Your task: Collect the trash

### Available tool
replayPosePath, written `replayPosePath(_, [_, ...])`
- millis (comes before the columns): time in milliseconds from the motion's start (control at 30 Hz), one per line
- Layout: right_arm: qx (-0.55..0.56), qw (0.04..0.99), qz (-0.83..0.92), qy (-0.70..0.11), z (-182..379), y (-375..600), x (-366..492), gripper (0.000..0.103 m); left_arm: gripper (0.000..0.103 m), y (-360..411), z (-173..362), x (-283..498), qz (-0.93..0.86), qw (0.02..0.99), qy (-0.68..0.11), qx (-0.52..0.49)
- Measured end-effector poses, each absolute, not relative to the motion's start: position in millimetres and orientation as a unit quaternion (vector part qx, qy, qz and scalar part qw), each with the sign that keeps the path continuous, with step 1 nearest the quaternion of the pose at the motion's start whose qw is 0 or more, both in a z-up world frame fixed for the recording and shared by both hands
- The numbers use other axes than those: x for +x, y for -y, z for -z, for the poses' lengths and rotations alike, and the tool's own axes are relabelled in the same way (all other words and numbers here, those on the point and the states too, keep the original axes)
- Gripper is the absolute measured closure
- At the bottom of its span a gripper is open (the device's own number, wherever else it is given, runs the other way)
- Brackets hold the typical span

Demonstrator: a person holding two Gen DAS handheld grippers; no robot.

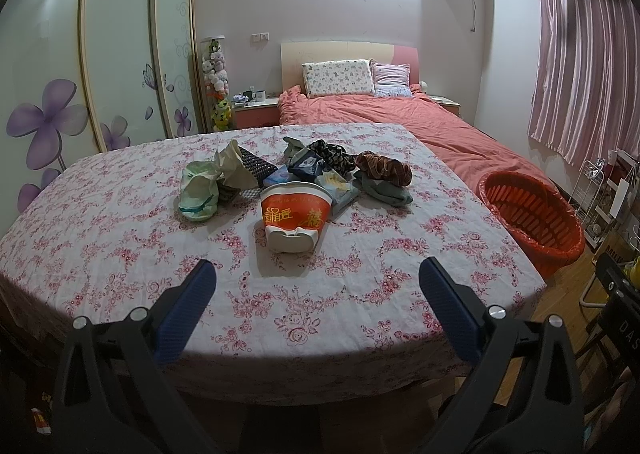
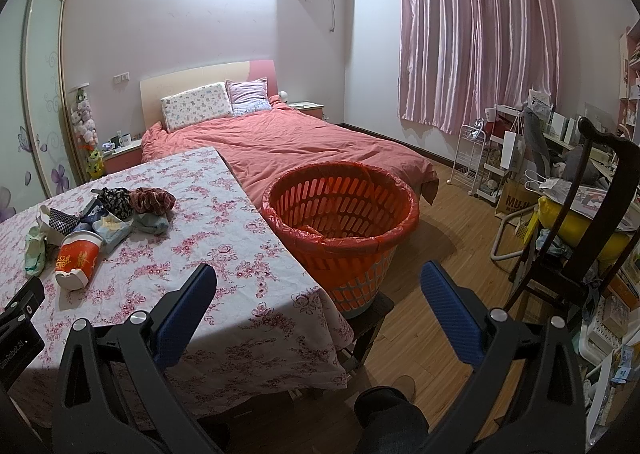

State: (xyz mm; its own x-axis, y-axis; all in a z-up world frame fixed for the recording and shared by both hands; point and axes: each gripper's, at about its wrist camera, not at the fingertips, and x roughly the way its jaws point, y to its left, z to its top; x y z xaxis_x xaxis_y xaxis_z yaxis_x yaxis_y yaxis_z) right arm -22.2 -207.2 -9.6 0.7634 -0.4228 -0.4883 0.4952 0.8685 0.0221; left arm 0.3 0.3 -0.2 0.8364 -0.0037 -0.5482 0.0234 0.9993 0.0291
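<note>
A pile of trash lies mid-table on the floral tablecloth (image 1: 120, 254): an orange-and-white paper cup (image 1: 295, 213) on its side, a crumpled pale green bag (image 1: 199, 191), crumpled paper (image 1: 234, 165), blue packets (image 1: 306, 165) and dark cloth pieces (image 1: 384, 169). My left gripper (image 1: 318, 274) is open and empty, just short of the cup. My right gripper (image 2: 318, 274) is open and empty, over the table's right corner, facing the orange basket (image 2: 340, 221) lined with a red bag. The cup (image 2: 78, 258) and pile also show in the right wrist view.
The basket (image 1: 532, 221) stands on a low stool right of the table. A bed with a red cover (image 2: 288, 145) lies behind. A dark wooden chair (image 2: 568, 254), shelves and clutter fill the right side. A wardrobe (image 1: 120, 53) stands left.
</note>
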Motion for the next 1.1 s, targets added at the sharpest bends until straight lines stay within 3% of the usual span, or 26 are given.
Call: replayPosePath(1100, [0.072,0.937,0.23,-0.254,17.1,205.9,-9.9,0.002,0.004,-7.3,13.9,9.9,0.001,0.951,-0.31,0.007])
